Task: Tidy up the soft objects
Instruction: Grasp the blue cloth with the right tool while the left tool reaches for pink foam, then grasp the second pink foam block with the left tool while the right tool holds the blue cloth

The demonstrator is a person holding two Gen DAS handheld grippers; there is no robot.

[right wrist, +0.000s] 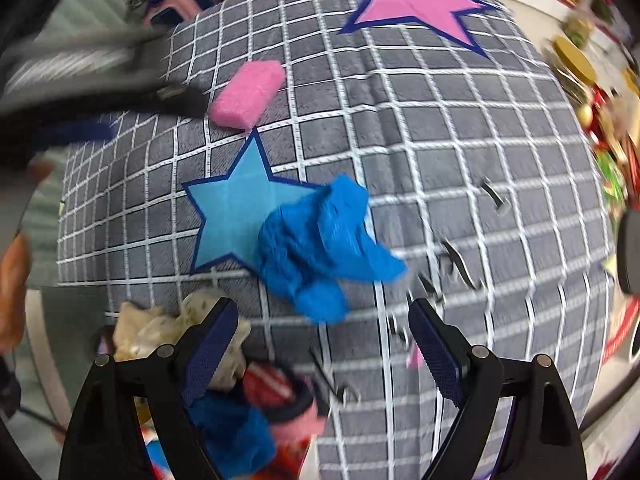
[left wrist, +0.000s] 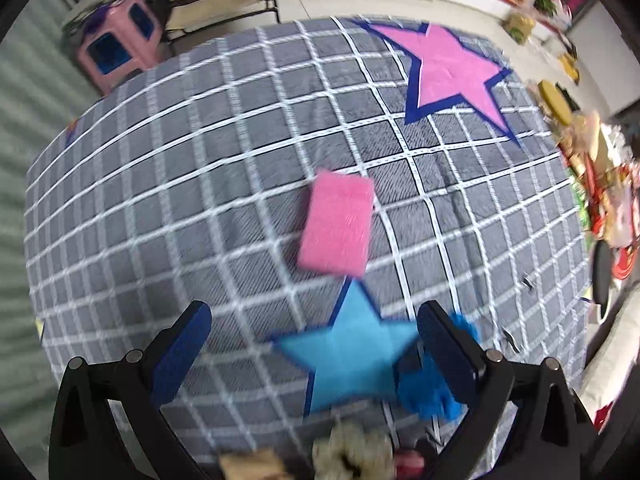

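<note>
**Soft things scattered on a checked cloth, both claws wide and empty**

Sponge (left wrist: 337,225), pink and block-shaped, lies flat on the grey cloth (left wrist: 200,168) with its white grid lines, just past the top point of the blue star patch (left wrist: 348,354). A larger pink star patch (left wrist: 452,68) sits well apart toward the far edge. A crumpled bright blue cloth (right wrist: 320,240) rests half on the blue star's right arm and half on the grid. Near the close edge a cream, speckled soft bundle (right wrist: 160,328) lies beside a second blue fuzzy piece (right wrist: 232,424) and something pink and red, too blurred to identify.

No container holds any of these; all lie loose on the cloth. Dark letter-like marks (right wrist: 460,264) run across the cloth on the right, unreadable.

The left gripper (left wrist: 316,344) hangs over the blue star, jaws spread wide, nothing between them. The right gripper (right wrist: 324,340) stands equally wide near the blue cloth, gripping nothing.

A pink stool (left wrist: 116,48) stands beyond the cloth.
</note>
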